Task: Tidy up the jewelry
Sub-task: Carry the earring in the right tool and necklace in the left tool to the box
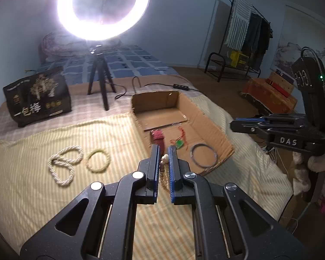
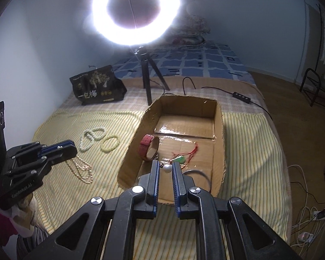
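1. Pearl strands hang from your left tongs (image 1: pixel 163 151): the pearl necklace (image 2: pixel 81 169) is clamped between the blue pads, and its loops dangle over the striped bedspread (image 1: pixel 43 195).
2. Your right tongs (image 2: pixel 166 166) are nearly together on a single large white pearl (image 2: pixel 168 168) with a small dark clasp beside it, held above the near end of the cardboard box (image 2: pixel 219 117).
3. Inside that box you can see a red watch (image 2: pixel 147 146) against the left wall, a green pendant on red cord (image 2: pixel 181 158) near the middle, and a grey bangle (image 1: pixel 203 155) at the near end.
4. To the left of the box, on the bedspread, lie a looped white bead necklace (image 1: pixel 64 166) and, just beside it on the right, a pale yellow bead bracelet (image 1: pixel 98 160).
5. At the far end of the bed stand a lit ring light on a tripod (image 1: pixel 104 8) and, to its left, a black printed bag (image 1: pixel 38 96).
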